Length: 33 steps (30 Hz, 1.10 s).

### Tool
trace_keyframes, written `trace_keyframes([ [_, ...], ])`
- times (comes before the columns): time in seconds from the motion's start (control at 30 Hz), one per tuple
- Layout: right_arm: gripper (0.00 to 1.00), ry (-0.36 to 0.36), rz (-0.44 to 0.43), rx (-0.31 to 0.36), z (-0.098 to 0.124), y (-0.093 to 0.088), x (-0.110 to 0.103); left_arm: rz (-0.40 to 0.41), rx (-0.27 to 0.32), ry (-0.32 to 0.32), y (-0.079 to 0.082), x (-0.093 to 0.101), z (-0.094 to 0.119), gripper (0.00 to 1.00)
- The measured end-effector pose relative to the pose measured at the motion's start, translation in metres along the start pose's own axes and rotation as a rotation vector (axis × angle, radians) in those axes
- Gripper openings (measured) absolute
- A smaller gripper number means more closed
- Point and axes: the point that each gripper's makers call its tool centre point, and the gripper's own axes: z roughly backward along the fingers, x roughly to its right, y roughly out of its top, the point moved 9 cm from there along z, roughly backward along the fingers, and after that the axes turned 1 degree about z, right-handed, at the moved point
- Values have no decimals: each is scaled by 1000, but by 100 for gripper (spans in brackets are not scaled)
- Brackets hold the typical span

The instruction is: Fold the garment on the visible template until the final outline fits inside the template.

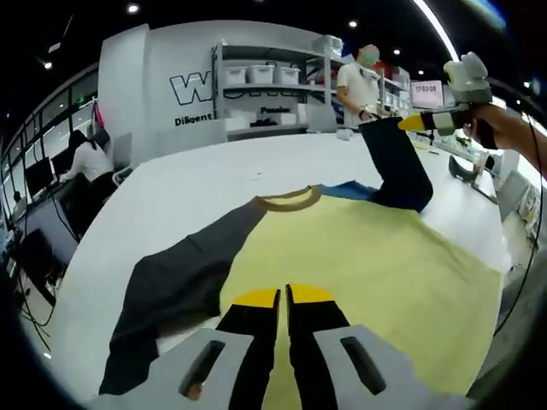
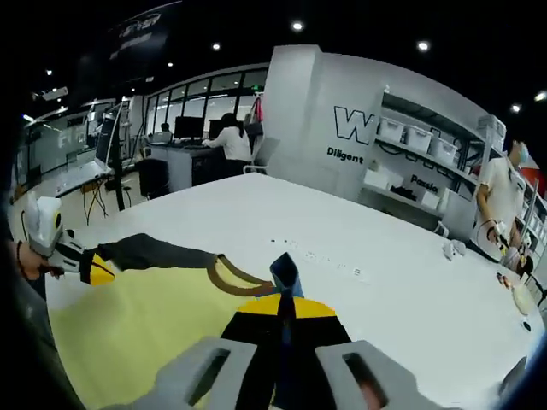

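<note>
Around the work lay a wide white table (image 1: 205, 184), and beyond it grey shelving (image 1: 265, 85) carried white bins (image 1: 261, 74); what the bins held could not be made out. A person in a white shirt (image 1: 359, 81) stood by the shelves beyond the far table edge, and another person (image 1: 85, 158) sat at desks with monitors off to the left of the left gripper. A few small items (image 2: 513, 295) sat on the table far to the right of the right gripper, too small to identify. Nothing stood between either gripper and the shirt (image 1: 342, 265), a yellow garment with dark sleeves and a brown collar (image 1: 286, 201), spread flat on the table directly ahead of the left gripper (image 1: 282, 297). That gripper's jaws were pressed together over the yellow fabric; whether they pinched any cloth could not be told. The right gripper (image 2: 285, 301) was clenched on the right sleeve (image 1: 397, 162), which hung lifted off the table in the left gripper view, ahead and to the right, its lower end draping onto the shirt. A bit of blue (image 1: 350, 190) showed beside the collar under that sleeve. In the right gripper view the left sleeve (image 2: 154, 252) lay flat, ahead and to the left.
</note>
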Motion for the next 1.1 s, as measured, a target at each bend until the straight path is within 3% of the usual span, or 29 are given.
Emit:
trace_keyframes([
  [0.57, 0, 93, -61, 121, -31, 64, -38, 29, 15, 17, 5, -8, 3, 1],
  [0.7, 0, 82, -71, 175, -35, 89, -42, 36, 15, 22, 6, -10, 3, 1],
  [0.87, 0, 86, -67, 216, -40, 107, -48, 42, 20, 24, 7, -11, 4, 0],
  [1.1, 0, 146, -22, 205, -56, 111, -70, 54, 24, 37, 9, -16, 7, 1],
])
